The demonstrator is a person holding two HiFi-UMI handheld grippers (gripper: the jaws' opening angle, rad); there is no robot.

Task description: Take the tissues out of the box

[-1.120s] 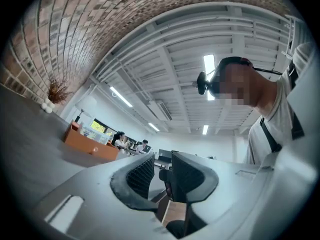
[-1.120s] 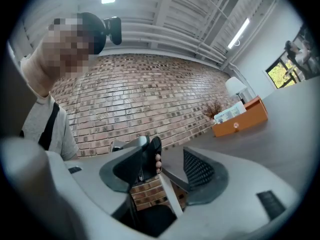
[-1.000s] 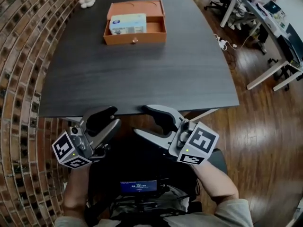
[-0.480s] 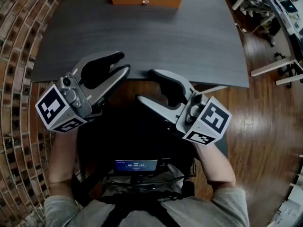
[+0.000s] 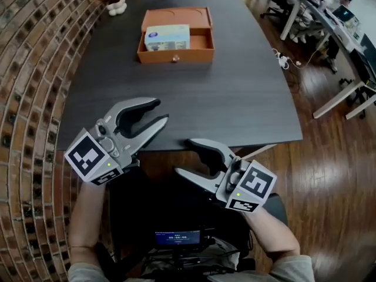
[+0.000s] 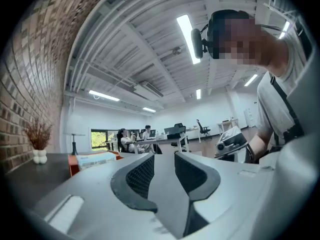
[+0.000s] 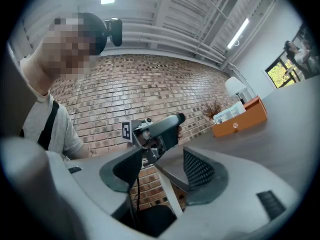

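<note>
**Tissues (image 5: 167, 37) lie in box (image 5: 188, 56), both tools empty at near edge**

I hold both tools at the near edge of the dark worktop (image 5: 235, 98). The left tool (image 5: 161, 110) hangs over that edge, its jaws just opening, with a narrow gap and nothing between them. The right tool (image 5: 183, 156) sits lower, off the worktop, with its jaws spread wide and empty. The tissues rest in the left part of the open orange box, at the far end and well apart from both tools.
</note>
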